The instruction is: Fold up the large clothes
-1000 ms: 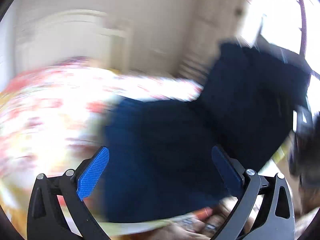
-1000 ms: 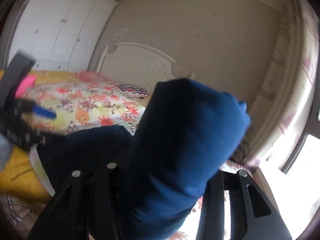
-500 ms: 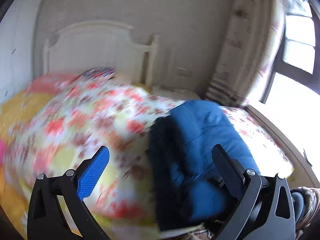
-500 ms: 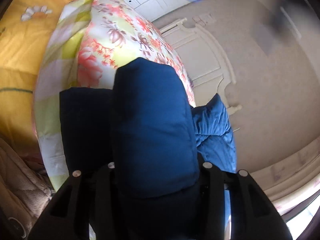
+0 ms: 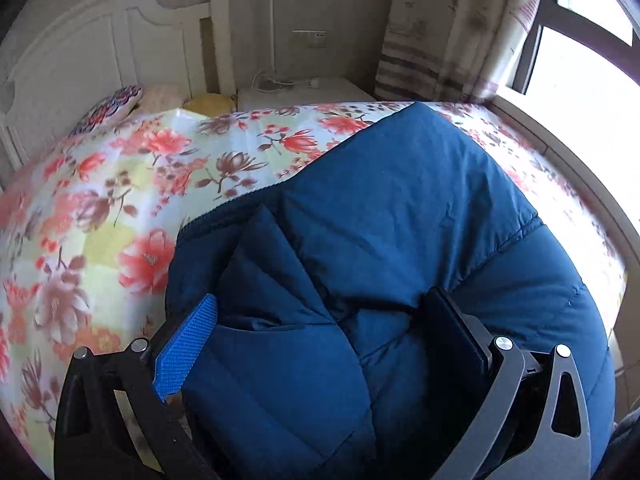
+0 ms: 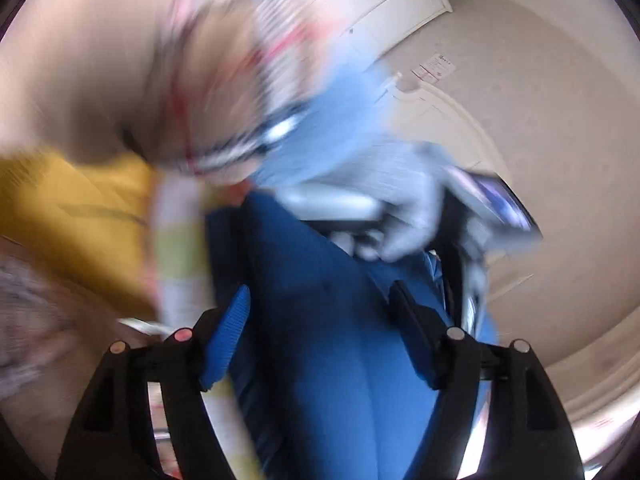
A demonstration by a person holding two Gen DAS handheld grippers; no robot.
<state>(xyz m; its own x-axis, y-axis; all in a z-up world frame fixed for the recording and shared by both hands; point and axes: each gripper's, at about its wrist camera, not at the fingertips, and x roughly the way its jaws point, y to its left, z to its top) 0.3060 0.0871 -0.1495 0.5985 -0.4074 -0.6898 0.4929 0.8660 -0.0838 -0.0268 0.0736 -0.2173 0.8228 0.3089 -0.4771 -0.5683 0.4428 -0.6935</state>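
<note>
A dark blue padded jacket [image 5: 400, 216] lies bunched on the floral bedcover [image 5: 120, 200]. My left gripper [image 5: 320, 320] sits low over it, jaws open wide, with a thick fold of the jacket bulging between the blue pad [image 5: 188, 344] and the black finger [image 5: 456, 328]. In the blurred right wrist view my right gripper [image 6: 320, 328] is open, with the jacket [image 6: 332, 360] lying between its fingers. A gloved hand [image 6: 400, 200] holding the other gripper shows just beyond it.
A white headboard [image 5: 100, 48] and a patterned pillow [image 5: 108, 110] stand at the back left. A white nightstand [image 5: 304, 90] with a cable, a curtain [image 5: 440, 28] and a bright window [image 5: 580, 60] are at the back right. A yellow sheet [image 6: 72, 216] shows on the left in the right wrist view.
My left gripper came down onto the jacket, which now fills its jaws. My right gripper opened from its hold on the jacket and is swinging fast, blurring its view.
</note>
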